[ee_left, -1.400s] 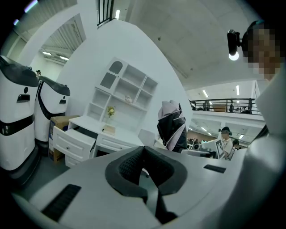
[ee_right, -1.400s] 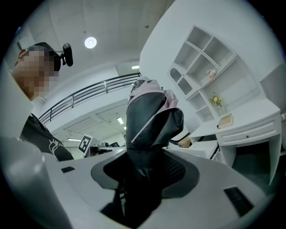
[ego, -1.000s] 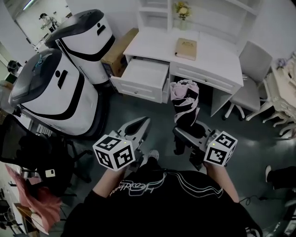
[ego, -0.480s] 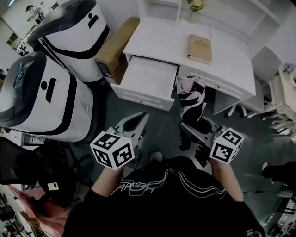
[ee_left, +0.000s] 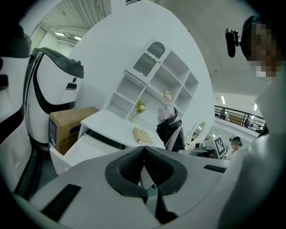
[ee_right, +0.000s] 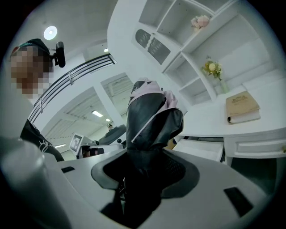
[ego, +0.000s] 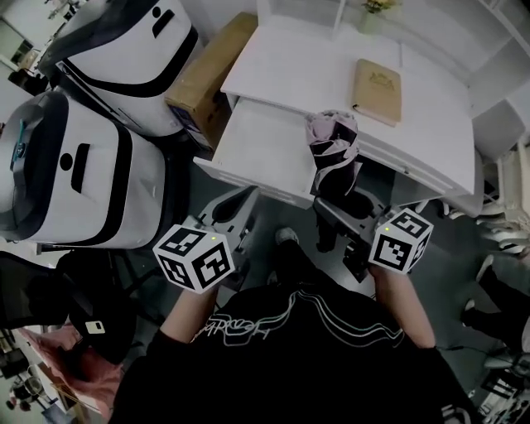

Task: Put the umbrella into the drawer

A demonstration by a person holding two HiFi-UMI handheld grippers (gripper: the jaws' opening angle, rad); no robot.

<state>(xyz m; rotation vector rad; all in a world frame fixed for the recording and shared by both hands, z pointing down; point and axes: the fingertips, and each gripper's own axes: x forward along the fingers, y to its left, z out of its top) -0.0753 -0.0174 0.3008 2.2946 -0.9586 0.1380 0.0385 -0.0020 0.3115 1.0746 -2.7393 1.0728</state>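
A folded black and pink umbrella (ego: pixel 333 153) stands upright in my right gripper (ego: pixel 331 207), whose jaws are shut on its lower part. In the right gripper view the umbrella (ee_right: pixel 149 118) fills the gap between the pads of that gripper (ee_right: pixel 144 156). The white desk's left drawer (ego: pixel 261 145) is pulled open just left of the umbrella's top; it looks bare inside. My left gripper (ego: pixel 240 201) hangs before the drawer's front, its pads (ee_left: pixel 129 163) meeting at the tip with nothing between them. The left gripper view shows the drawer (ee_left: pixel 89 143) and the umbrella (ee_left: pixel 170 129).
A tan book (ego: pixel 378 80) lies on the white desk (ego: pixel 290 58), with a flower vase (ego: pixel 370 12) behind it. A cardboard box (ego: pixel 207 74) and two big white and black machines (ego: pixel 74 174) stand at the left. A person's shoe (ego: pixel 483 269) is at the right.
Both grippers and the held umbrella have come closer to the desk. The umbrella's top now sits at the open drawer's right edge. The jaws have not changed.
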